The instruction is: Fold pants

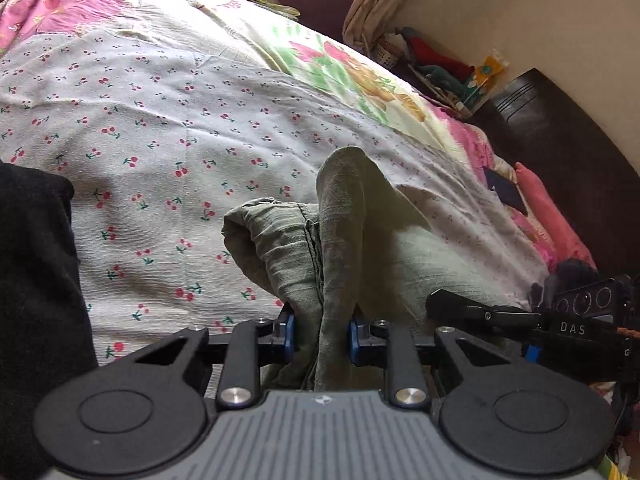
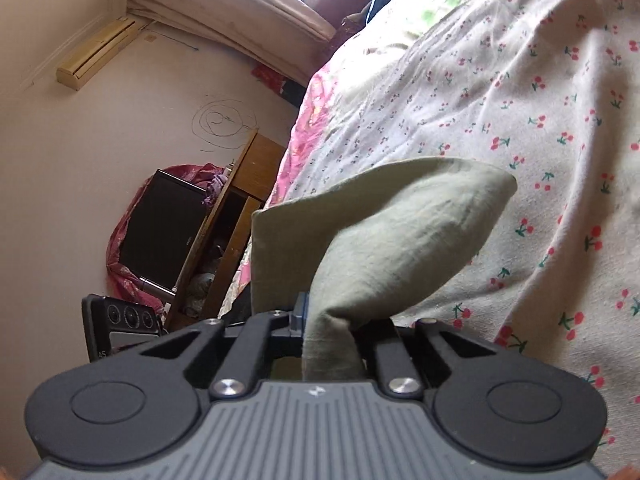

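Pants [image 1: 344, 236] being pinched by both grippers.
Left gripper [image 1: 322, 338] clamping bunched green fabric; right gripper [image 2: 326, 326] clamping another fold, over cherry-print sheet [image 1: 160, 128].

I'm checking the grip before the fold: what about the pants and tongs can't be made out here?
- Left wrist view: the left tongs pinch the green pants; bunched folds hide which part is held.
- Right wrist view: cloth covers one pad of the right tongs.
- Both views: the housings cut off the pants' lower end.
- Left wrist view: the black cloth is cut off by the edge.
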A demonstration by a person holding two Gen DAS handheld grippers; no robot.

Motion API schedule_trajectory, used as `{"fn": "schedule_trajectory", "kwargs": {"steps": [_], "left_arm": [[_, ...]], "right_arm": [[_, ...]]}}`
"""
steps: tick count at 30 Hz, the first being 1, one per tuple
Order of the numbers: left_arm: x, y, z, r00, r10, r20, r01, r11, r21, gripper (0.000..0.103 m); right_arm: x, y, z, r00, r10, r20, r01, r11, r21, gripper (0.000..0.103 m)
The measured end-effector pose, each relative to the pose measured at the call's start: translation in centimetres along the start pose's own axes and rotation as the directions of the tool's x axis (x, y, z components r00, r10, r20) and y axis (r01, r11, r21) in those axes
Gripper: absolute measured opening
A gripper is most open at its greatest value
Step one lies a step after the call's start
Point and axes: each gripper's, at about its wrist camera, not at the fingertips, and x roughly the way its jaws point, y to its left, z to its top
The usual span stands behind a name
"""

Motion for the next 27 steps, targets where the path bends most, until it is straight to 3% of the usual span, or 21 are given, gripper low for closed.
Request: {"fn": "schedule_trajectory", "kwargs": {"steps": [3,5,7,9,10,11,12,13,15,17,19,21,23,24,25,27], "left_arm": [[-0.2,-2.3,-0.2,0.995,-0.098,0.026,0.098,0.995,-0.024,0.037],[0.4,-3.3,-0.8,0.993,-0.116,0.019,0.116,0.993,-0.033,0.037],[2.2,-3.6,-1.6,0.997,-0.081,-0.006,0.081,0.996,-0.024,0.043],[5.3,-3.4,-2.5,0.997,0.059,-0.050,-0.057,0.998,0.037,0.043],[6.5,-3.2,-2.9,0.987,0.146,-0.063,-0.141,0.987,0.074,0.043],[7.1,-2.9,-3.2,0.978,0.200,-0.064,-0.194,0.977,0.089,0.045],[6.9,-2.7,-3.4,0.979,0.195,-0.051,-0.191,0.978,0.086,0.047],[6.4,-2.9,-3.4,0.979,0.201,-0.034,-0.198,0.977,0.084,0.047],[4.6,-4.2,-3.8,0.955,0.290,0.057,-0.296,0.943,0.154,0.047],[3.4,-5.8,-4.3,0.922,0.357,0.148,-0.382,0.898,0.217,0.047],[2.3,-7.2,-5.2,0.926,0.327,0.189,-0.367,0.897,0.247,0.047],[2.3,-8.6,-6.6,0.942,0.289,0.170,-0.327,0.904,0.276,0.049],[3.7,-9.6,-8.4,0.945,0.312,0.093,-0.325,0.881,0.343,0.051],[4.6,-9.6,-9.4,0.936,0.348,0.053,-0.343,0.868,0.360,0.052],[5.2,-9.3,-10.1,0.932,0.361,0.016,-0.342,0.867,0.363,0.056],[4.7,-9.2,-10.8,0.934,0.357,0.013,-0.342,0.881,0.328,0.059]], "right_arm": [[-3.7,1.7,1.4,1.000,0.012,0.017,-0.011,1.000,-0.029,0.011],[-6.1,2.1,2.1,0.999,-0.030,0.016,0.031,0.999,-0.041,0.011],[-7.5,0.8,2.4,0.997,-0.082,0.008,0.082,0.997,-0.003,0.016],[-7.7,-1.7,2.3,0.978,-0.208,0.010,0.207,0.978,0.034,0.029],[-7.5,-3.1,2.0,0.941,-0.338,0.019,0.337,0.941,0.041,0.033],[-7.6,-4.1,1.6,0.888,-0.458,0.028,0.458,0.889,0.019,0.033],[-8.0,-4.5,0.8,0.842,-0.537,0.046,0.538,0.843,-0.017,0.033],[-8.6,-4.4,0.0,0.819,-0.569,0.077,0.573,0.818,-0.050,0.033],[-10.1,-3.8,-1.3,0.816,-0.563,0.134,0.574,0.816,-0.072,0.033],[-11.1,-2.4,-2.3,0.790,-0.576,0.212,0.605,0.788,-0.113,0.033],[-10.7,-0.5,-3.2,0.794,-0.550,0.261,0.602,0.772,-0.204,0.036],[-9.4,0.8,-4.1,0.827,-0.510,0.237,0.561,0.778,-0.284,0.043],[-7.6,1.1,-5.0,0.855,-0.484,0.187,0.518,0.788,-0.332,0.043],[-6.8,0.7,-5.4,0.849,-0.504,0.159,0.527,0.781,-0.335,0.043],[-5.8,-0.2,-5.9,0.825,-0.555,0.108,0.555,0.759,-0.340,0.041],[-5.6,-0.6,-7.0,0.795,-0.597,0.109,0.592,0.723,-0.357,0.038]]}}
